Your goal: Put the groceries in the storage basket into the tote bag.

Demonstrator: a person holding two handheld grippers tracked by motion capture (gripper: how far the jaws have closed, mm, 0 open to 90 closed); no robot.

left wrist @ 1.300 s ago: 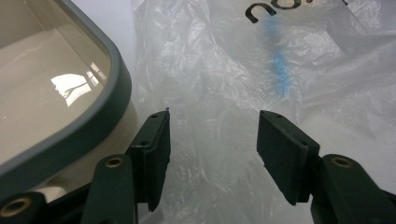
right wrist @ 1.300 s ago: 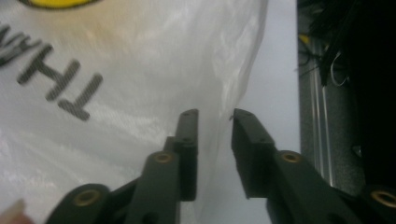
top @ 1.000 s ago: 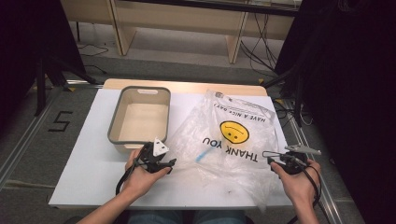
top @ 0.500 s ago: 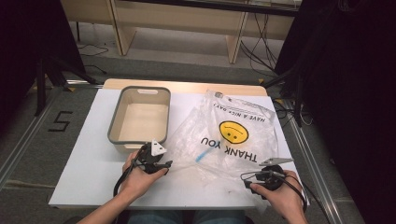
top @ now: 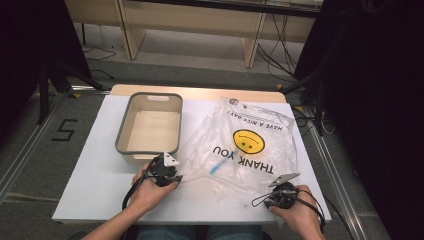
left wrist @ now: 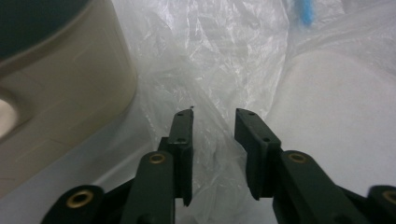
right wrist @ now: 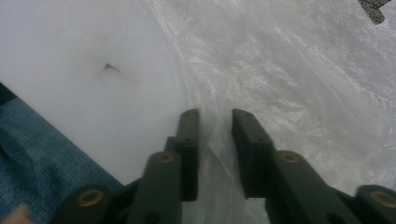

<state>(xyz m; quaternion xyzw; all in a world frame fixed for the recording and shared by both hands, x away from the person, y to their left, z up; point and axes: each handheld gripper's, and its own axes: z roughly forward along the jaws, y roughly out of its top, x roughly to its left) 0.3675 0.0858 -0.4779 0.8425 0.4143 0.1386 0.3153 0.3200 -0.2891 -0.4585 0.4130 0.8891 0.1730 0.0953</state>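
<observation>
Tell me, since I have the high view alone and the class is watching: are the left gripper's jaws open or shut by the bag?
Observer: Open. The left gripper has the clear plastic bag lying in the gap between its jaws.
Operator: And the right one?
Observer: The right gripper is open too, jaws either side of a wrinkled edge of the bag.
Operator: What sits beside the left gripper's jaws?
Observer: The beige wall of the bin, close on one side, apart from the jaws.
</observation>
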